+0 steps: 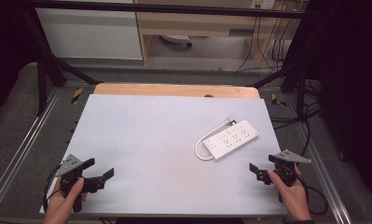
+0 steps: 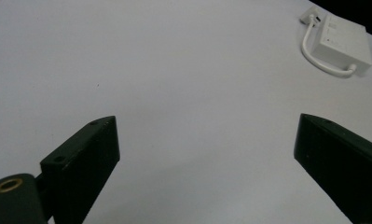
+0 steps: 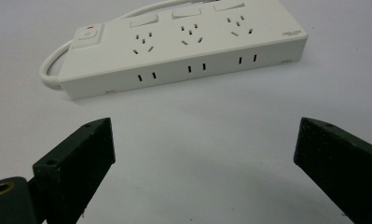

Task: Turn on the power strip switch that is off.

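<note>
A white power strip [image 1: 230, 138] lies flat on the pale grey table top [image 1: 151, 140], right of centre, with its white cable [image 1: 201, 150] looped round its near end. My right gripper [image 1: 262, 164] rests near the table's front right corner, a short way in front of the strip, with its jaws wide open and nothing between them. In the right gripper view the power strip [image 3: 183, 44] lies just beyond the open right gripper [image 3: 204, 126]. My left gripper [image 1: 101, 168] stands open and empty at the front left. In the left gripper view the power strip [image 2: 344, 39] sits far off at the upper right, beyond the left gripper [image 2: 207, 126].
A wooden edge [image 1: 174, 89] shows behind the grey top. Dark metal frame bars [image 1: 48, 70] run around the table. Black cables [image 1: 309, 116] hang at the right side. A light wooden cabinet [image 1: 197, 23] stands at the back.
</note>
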Motion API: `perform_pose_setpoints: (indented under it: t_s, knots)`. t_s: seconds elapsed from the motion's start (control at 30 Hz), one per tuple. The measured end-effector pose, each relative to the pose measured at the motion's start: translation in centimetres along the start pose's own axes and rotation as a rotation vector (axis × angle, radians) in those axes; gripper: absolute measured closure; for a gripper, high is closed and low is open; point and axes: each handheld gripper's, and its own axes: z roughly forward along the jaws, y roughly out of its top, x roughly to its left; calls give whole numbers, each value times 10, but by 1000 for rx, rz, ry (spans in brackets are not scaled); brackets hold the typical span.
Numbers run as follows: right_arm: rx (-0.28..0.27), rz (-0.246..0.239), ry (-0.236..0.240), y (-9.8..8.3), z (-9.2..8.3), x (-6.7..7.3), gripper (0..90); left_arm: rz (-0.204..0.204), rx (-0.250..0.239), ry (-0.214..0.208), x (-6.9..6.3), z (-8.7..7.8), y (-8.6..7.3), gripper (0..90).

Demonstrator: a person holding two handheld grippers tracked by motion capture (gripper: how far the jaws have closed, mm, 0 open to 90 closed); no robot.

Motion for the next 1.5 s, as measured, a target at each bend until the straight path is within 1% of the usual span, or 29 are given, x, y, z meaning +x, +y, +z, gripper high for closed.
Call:
perform_pose_setpoints:
  t_s: [0.1,0.17,0.23,0.37,0.5,0.77,0.8,0.83,0.93,1.13,1.3,1.47,1.5]
  knots:
    - [3,-8,6,1,0,1,56,-9,-8,-1,1,-2,0,69]
    - [6,-22,14,3,0,2,53,-12,-5,3,2,-2,0,69]
    - [5,-25,13,4,-1,3,51,-11,0,4,2,-1,0,69]
    - [8,-17,15,5,-2,2,47,-7,2,4,1,-1,0,68]
    - [13,-25,12,6,-3,2,56,-9,3,2,1,-1,0,67]
    - [14,-19,20,7,-4,3,47,-8,4,-3,0,0,1,64]
    - [10,-16,20,8,-5,4,44,-3,6,-1,0,0,0,64]
    - [7,-23,20,9,-5,4,44,-6,9,-1,0,-1,0,64]
    - [3,-21,27,10,-6,6,42,-11,7,2,0,-1,0,64]
    - [-5,-23,31,10,-7,6,41,-5,13,1,0,0,0,64]
    - [-6,-29,21,11,-8,7,39,-7,15,0,0,0,0,64]
    - [-23,-23,34,12,-8,8,38,-2,19,-2,1,0,-1,64]
    - [-33,-22,44,13,-8,9,38,-2,20,0,1,-1,-1,64]
